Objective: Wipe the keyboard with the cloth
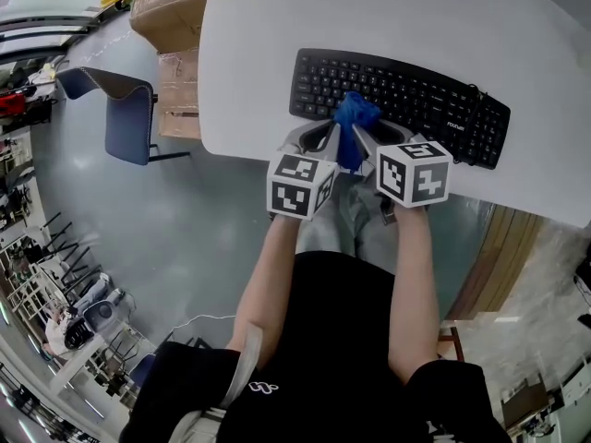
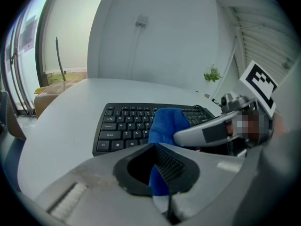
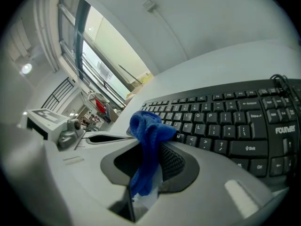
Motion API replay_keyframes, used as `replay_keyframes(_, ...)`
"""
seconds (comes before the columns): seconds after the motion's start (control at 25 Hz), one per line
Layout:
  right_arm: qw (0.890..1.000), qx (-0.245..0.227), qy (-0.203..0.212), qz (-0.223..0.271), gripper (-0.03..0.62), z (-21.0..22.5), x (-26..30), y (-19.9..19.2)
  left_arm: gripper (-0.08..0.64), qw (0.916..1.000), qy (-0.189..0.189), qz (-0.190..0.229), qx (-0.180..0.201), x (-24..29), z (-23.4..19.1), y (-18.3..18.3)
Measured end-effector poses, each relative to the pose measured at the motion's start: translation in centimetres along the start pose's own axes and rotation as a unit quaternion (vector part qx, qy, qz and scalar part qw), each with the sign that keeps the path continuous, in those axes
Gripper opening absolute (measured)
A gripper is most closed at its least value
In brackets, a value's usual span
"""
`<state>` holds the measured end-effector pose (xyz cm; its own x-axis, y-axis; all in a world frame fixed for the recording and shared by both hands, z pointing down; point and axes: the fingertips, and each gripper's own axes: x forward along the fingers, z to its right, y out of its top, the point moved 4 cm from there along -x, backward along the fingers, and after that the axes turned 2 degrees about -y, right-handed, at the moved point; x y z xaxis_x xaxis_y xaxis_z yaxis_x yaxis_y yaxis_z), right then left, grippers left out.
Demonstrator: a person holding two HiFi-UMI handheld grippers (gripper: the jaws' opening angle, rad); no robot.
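A black keyboard (image 1: pixel 406 100) lies across the white table (image 1: pixel 259 53). A bunched blue cloth (image 1: pixel 354 118) rests on the keys at the keyboard's near edge, left of its middle. My left gripper (image 1: pixel 325 137) and right gripper (image 1: pixel 369 138) meet side by side at the cloth, each shut on part of it. In the left gripper view the cloth (image 2: pixel 167 124) rises out of the shut left gripper (image 2: pixel 159 175) and covers keys of the keyboard (image 2: pixel 124 124). The right gripper view shows the cloth (image 3: pixel 148 135) hanging from the shut right gripper (image 3: pixel 149 175) over the keyboard (image 3: pixel 225 121).
The table's near edge runs just below the keyboard, under both grippers. A blue chair (image 1: pixel 125 118) and cardboard boxes (image 1: pixel 171 12) stand on the floor to the left. The keyboard's cable (image 1: pixel 476 90) leaves at its right end.
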<state>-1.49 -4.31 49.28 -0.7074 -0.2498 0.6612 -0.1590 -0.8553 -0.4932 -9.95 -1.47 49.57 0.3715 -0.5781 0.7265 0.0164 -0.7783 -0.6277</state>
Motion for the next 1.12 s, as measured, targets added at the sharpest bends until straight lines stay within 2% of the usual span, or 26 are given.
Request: replay_keyframes(1.12,0.996,0.046,-0.055,0.049,0.095,6.8,-7.0,-1.3,-0.002,0.9957,-0.064,-0.019,0.064,4.7,8.5,1.4)
